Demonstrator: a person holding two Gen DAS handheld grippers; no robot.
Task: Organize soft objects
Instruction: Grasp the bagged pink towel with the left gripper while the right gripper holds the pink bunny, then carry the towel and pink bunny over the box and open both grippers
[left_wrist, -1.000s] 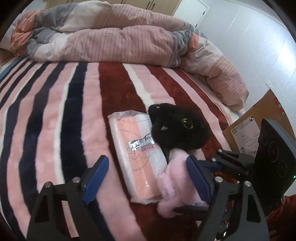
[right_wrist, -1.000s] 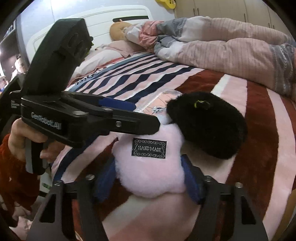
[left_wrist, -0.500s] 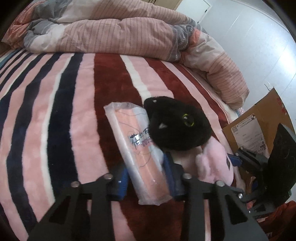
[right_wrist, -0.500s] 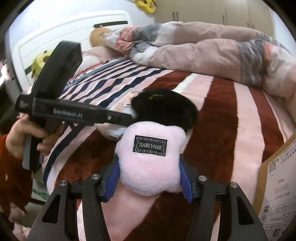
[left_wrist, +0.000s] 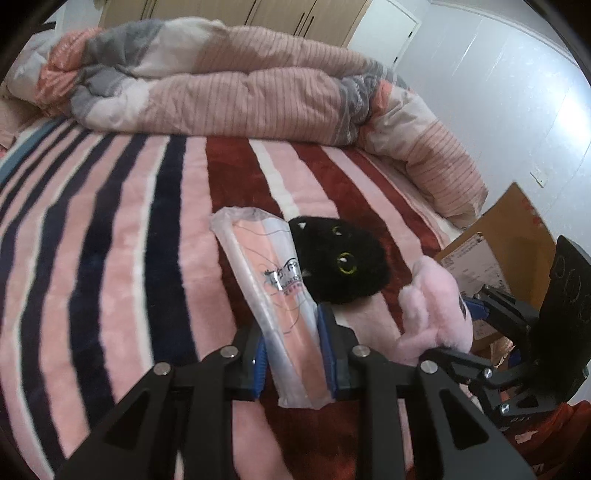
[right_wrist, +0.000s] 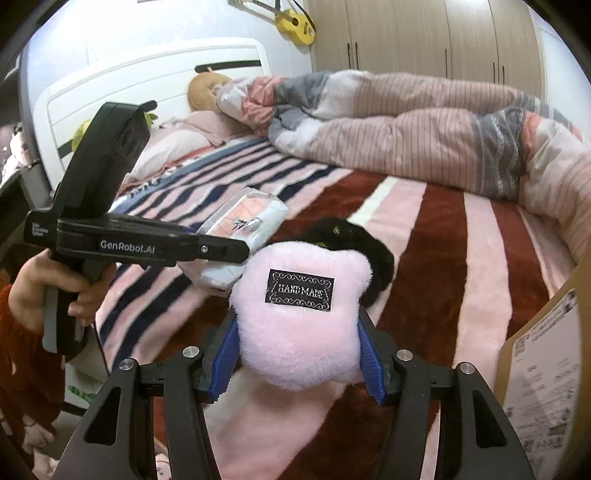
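My left gripper (left_wrist: 291, 350) is shut on a plastic-wrapped pink cloth pack (left_wrist: 273, 295) and holds it tilted above the striped blanket (left_wrist: 110, 258). The pack also shows in the right wrist view (right_wrist: 243, 225). My right gripper (right_wrist: 299, 354) is shut on a fluffy pink plush (right_wrist: 299, 317) with a black "HAND MADE" label, lifted off the bed; it also shows in the left wrist view (left_wrist: 436, 306). A black plush cat (left_wrist: 343, 266) with yellow eyes lies on the blanket between them, partly hidden behind the pink plush in the right wrist view (right_wrist: 354, 236).
A rolled pink and grey duvet (left_wrist: 229, 88) lies along the far side of the bed. A cardboard box (left_wrist: 495, 243) stands at the bed's right edge (right_wrist: 543, 369). Pillows and a white headboard (right_wrist: 110, 92) are at the left end.
My left gripper closed on the wrapped pack and raised it. My right gripper lifted the pink plush up and away from the black cat.
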